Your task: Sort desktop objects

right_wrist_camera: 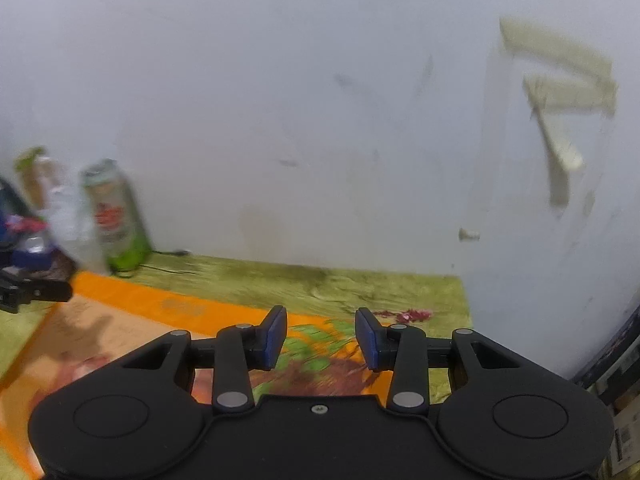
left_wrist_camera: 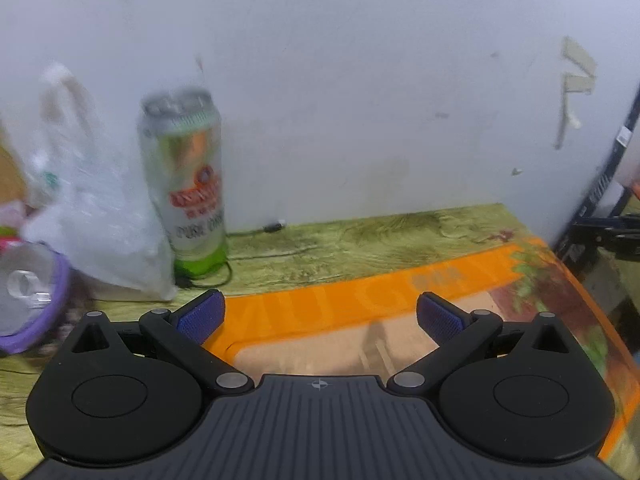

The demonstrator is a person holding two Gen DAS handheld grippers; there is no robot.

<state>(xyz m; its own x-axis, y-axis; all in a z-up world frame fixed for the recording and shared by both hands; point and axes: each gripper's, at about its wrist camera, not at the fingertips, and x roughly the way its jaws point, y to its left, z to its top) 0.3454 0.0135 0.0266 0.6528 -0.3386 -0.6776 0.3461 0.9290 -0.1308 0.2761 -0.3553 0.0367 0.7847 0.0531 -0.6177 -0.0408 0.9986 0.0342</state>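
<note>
You are between grasps, both tongs empty.
Left tongs (left_wrist_camera: 320, 316) stand wide apart, right tongs (right_wrist_camera: 321, 338) narrowly apart; next, approach the tall green-and-silver drink can (left_wrist_camera: 188, 184) standing by the wall on the tabletop (left_wrist_camera: 360, 244).

Left tongs (left_wrist_camera: 320, 316) wide apart; right tongs (right_wrist_camera: 321, 338) narrower, seemingly empty.
</note>
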